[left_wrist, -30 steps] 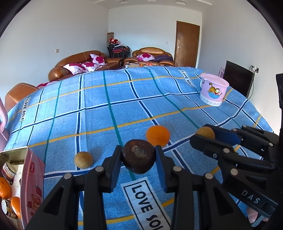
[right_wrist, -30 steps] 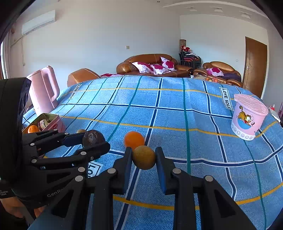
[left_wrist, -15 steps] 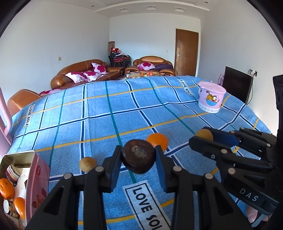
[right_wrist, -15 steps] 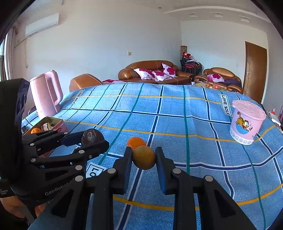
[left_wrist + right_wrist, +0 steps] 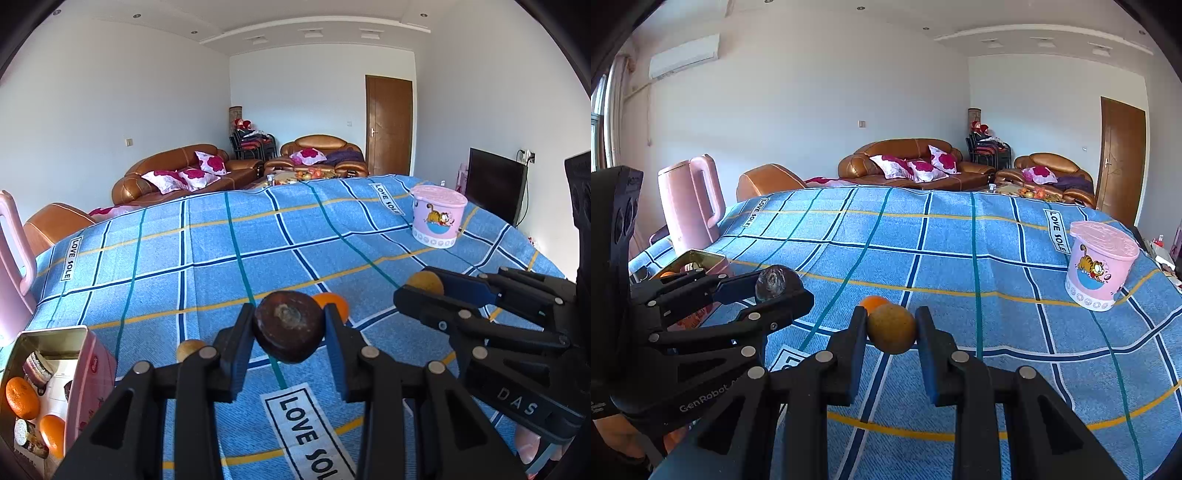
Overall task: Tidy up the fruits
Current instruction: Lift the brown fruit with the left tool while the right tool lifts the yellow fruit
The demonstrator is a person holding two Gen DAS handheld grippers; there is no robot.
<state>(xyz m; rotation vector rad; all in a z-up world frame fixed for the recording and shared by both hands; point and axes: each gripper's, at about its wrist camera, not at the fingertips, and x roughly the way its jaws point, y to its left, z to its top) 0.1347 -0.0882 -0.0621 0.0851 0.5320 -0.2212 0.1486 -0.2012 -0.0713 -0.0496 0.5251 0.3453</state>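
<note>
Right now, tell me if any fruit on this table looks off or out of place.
The dark brown fruit clamped in the left tongs looks dull and shrivelled, possibly spoiled. Two fruits lie loose on the blue cloth: an orange and a small tan fruit, outside the pink tin.

We see only part of the orange (image 5: 334, 302) – the held dark fruit (image 5: 289, 326) covers it; the tin (image 5: 79, 354) is cut off at left, its packets unreadable.

Woven blue checked tablecloth (image 5: 207, 258) looks matt; the pink tub (image 5: 437, 216) is glossy plastic; the open tin (image 5: 86, 343) shows shiny metal walls.
</note>
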